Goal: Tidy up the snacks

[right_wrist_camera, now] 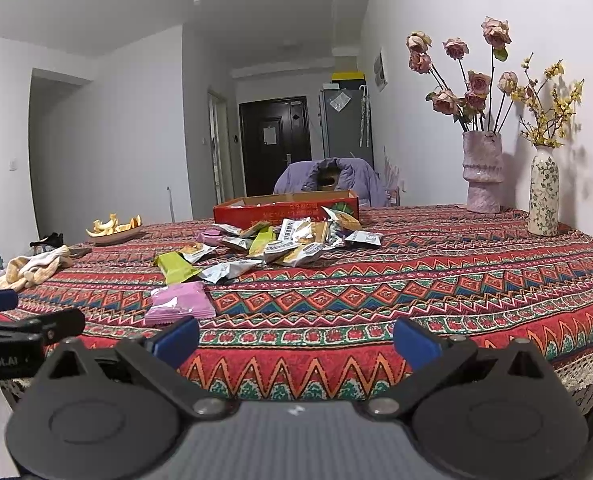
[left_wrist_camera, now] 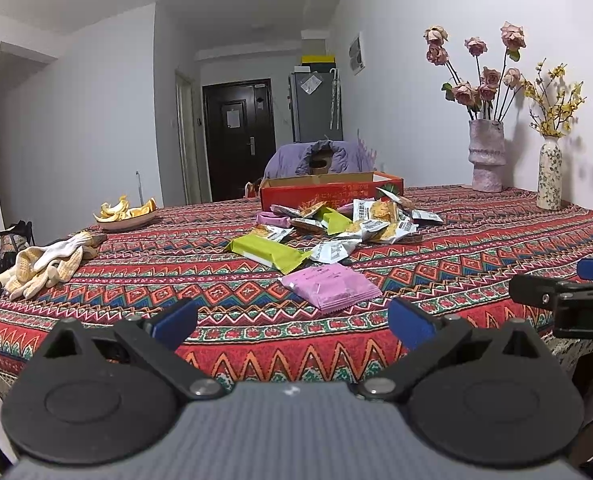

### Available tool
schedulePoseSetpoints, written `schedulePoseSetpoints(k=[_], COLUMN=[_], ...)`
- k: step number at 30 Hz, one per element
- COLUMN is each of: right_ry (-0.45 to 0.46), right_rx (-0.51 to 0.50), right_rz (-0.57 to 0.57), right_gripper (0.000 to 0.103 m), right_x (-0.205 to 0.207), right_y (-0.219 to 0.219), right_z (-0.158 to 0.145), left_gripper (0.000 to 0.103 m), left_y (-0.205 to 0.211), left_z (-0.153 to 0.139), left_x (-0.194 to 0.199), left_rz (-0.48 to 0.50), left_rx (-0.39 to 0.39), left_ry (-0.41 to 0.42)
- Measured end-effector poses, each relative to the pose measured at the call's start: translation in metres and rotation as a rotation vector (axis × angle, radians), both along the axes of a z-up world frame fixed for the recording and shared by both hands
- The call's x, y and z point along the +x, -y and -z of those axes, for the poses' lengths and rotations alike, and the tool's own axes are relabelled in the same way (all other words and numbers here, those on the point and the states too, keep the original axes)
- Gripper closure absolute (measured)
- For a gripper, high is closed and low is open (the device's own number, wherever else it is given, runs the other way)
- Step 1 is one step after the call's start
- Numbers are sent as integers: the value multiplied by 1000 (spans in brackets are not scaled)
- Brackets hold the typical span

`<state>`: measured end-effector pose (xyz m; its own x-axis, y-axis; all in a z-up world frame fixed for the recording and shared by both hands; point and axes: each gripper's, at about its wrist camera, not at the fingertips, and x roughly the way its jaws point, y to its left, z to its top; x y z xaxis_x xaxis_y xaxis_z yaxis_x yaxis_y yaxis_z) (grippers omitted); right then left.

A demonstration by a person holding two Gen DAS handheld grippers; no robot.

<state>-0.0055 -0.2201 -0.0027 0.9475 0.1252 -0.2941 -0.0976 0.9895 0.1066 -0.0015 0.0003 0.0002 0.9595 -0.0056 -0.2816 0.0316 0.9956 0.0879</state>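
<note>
While both the left hand-held gripper (left_wrist_camera: 292,322) and the right hand-held gripper (right_wrist_camera: 296,340) hover spread and empty at the worktop's (left_wrist_camera: 476,248) near edge, nothing looks sorted: the crinkly foil snack packets (left_wrist_camera: 336,224) lie scattered ahead, short of the open red cardboard box (left_wrist_camera: 330,192) beyond them.

Woven patterned tablecloth (left_wrist_camera: 476,264) reads matt and textured, glossy crinkled foil-plastic snack packets (left_wrist_camera: 356,224) on it in front of the printed cardboard box (left_wrist_camera: 328,192), pink packet (left_wrist_camera: 330,286) nearest with smoother sheen, rough matt pink vase (left_wrist_camera: 486,156) right of box.
</note>
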Motion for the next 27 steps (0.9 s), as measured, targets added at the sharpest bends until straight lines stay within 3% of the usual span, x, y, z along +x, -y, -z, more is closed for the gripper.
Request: schedulePoseSetpoints(k=[27], right_ry=[-3], right_rx=[-4], right_rz=[5], right_gripper=[0], right_x=[-2], right_y=[0], right_z=[-1], left_gripper=[0], left_y=[1], left_z=[-1], left_x=[-2], left_rz=[5], left_rx=[9], left_ry=[-4])
